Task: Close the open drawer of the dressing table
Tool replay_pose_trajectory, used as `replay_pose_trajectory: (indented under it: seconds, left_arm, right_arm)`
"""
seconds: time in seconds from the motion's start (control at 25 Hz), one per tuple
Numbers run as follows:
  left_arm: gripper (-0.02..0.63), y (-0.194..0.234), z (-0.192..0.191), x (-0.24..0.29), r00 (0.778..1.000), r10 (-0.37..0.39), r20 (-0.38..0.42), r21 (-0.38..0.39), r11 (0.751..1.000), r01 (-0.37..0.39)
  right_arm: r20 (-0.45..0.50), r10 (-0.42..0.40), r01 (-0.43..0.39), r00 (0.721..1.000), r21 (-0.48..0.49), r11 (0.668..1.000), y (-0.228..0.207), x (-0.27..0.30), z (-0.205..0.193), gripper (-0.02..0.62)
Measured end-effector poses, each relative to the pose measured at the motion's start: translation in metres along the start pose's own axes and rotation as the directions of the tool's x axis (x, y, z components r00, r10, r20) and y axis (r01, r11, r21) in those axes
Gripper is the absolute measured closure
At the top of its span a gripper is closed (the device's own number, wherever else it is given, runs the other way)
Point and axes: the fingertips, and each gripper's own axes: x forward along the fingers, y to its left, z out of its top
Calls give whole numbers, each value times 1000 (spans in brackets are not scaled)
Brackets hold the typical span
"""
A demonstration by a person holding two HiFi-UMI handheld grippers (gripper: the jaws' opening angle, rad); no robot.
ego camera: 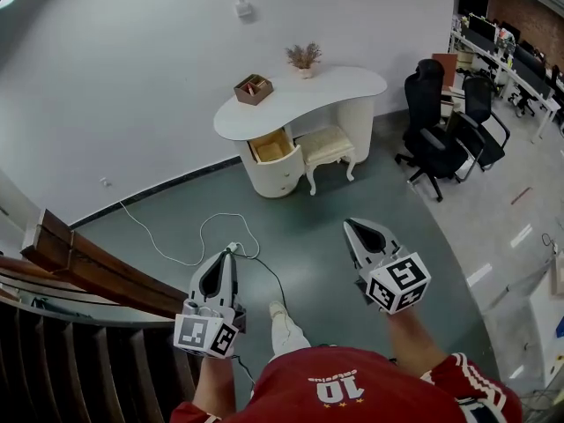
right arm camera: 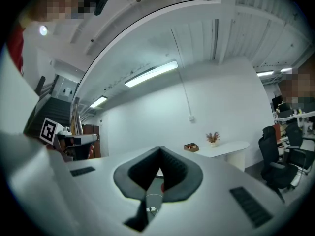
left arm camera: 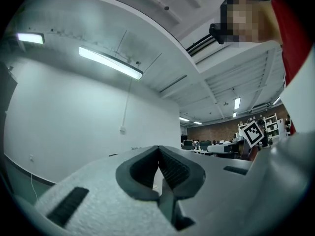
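The white dressing table (ego camera: 300, 104) stands against the far wall, several steps away. Its top left drawer (ego camera: 271, 146) is pulled out and shows a wooden inside. My left gripper (ego camera: 229, 252) and right gripper (ego camera: 348, 225) are held side by side over the grey floor, both pointing toward the table, far from it. The left gripper (left arm camera: 158, 147) has its jaws together with nothing between them. So does the right gripper (right arm camera: 160, 148), beyond which the dressing table (right arm camera: 226, 149) shows small at the right.
A cushioned stool (ego camera: 326, 148) stands under the table. A wooden box (ego camera: 253, 89) and a dried plant (ego camera: 304, 58) sit on top. Black office chairs (ego camera: 441, 139) stand at the right. A power strip with white cable (ego camera: 233, 247) lies on the floor. A wooden stair rail (ego camera: 88, 271) is at the left.
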Motion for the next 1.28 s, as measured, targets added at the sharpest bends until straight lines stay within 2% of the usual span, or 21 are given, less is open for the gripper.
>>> replay_pose_trajectory:
  seconds: [0.32, 0.48, 0.6, 0.88, 1.04, 1.28]
  left_arm:
    - [602, 71, 2, 47, 999, -1, -52, 39, 999, 3]
    - [602, 103, -6, 80, 998, -35, -46, 37, 999, 37]
    - [602, 139, -11, 103, 998, -50, -48, 40, 998, 52]
    - [601, 234, -21, 141, 997, -64, -51, -29, 998, 62]
    - [601, 276, -21, 157, 996, -78, -44, -21, 997, 77]
    - [601, 297, -31, 200, 990, -138, -37, -29, 990, 137]
  right_arm:
    - [40, -5, 5, 999, 3, 1000, 2, 84, 26, 591]
    - [80, -9, 11, 997, -25, 1000, 0, 130, 41, 591]
    - [74, -32, 34, 997, -32, 999, -2, 176, 44, 591]
    - [55, -76, 78, 996, -31, 996, 9, 273, 44, 590]
    - [53, -114, 116, 992, -50, 992, 13, 309, 43, 589]
    - [23, -165, 166, 986, -64, 984, -7, 339, 33, 589]
